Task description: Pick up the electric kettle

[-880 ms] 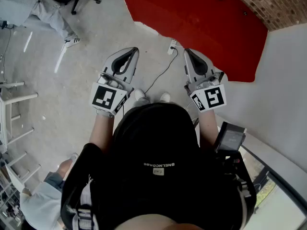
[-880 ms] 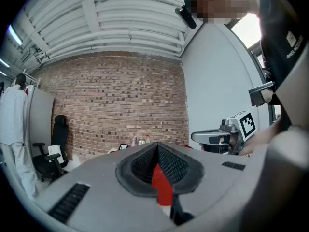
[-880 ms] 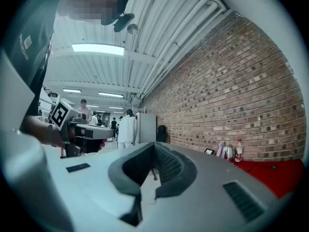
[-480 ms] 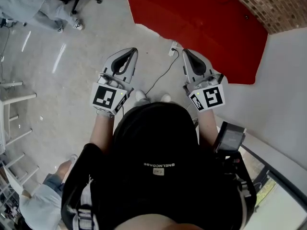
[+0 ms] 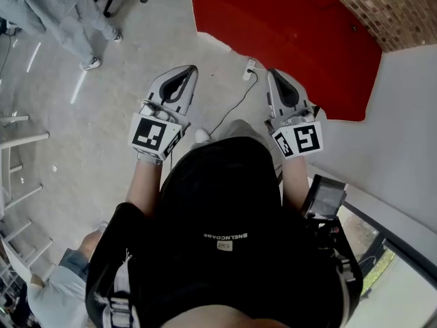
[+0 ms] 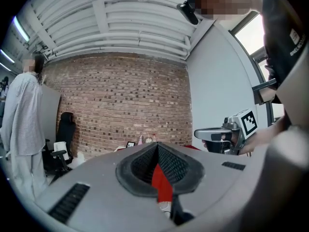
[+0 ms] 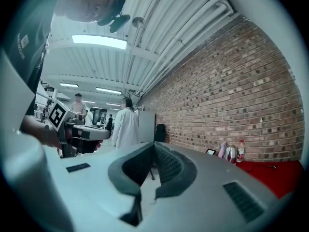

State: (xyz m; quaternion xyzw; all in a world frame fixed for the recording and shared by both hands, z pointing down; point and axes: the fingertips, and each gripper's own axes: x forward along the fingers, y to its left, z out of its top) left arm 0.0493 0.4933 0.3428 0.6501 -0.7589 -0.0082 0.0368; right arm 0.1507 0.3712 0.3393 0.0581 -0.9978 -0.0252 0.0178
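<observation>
Left gripper [image 5: 188, 70] level, jaws pressed together, nothing between them. Right gripper [image 5: 273, 73] same: level, jaws together, empty. Both are well apart from the red table [image 5: 287, 33] ahead. At its far end by the brick wall [image 7: 231, 95], just beside a red-capped bottle [image 7: 240, 150], sits a small silvery shape, probably the electric kettle [image 7: 231, 153]; too small to confirm. Judgement: rigid, smooth body likely slippery, heavy if filled. Take the handle, open jaws first, lift straight up, keep upright.

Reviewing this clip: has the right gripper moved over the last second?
No. The right gripper lies just right of the white power strip, with the same gap between them as before.
</observation>
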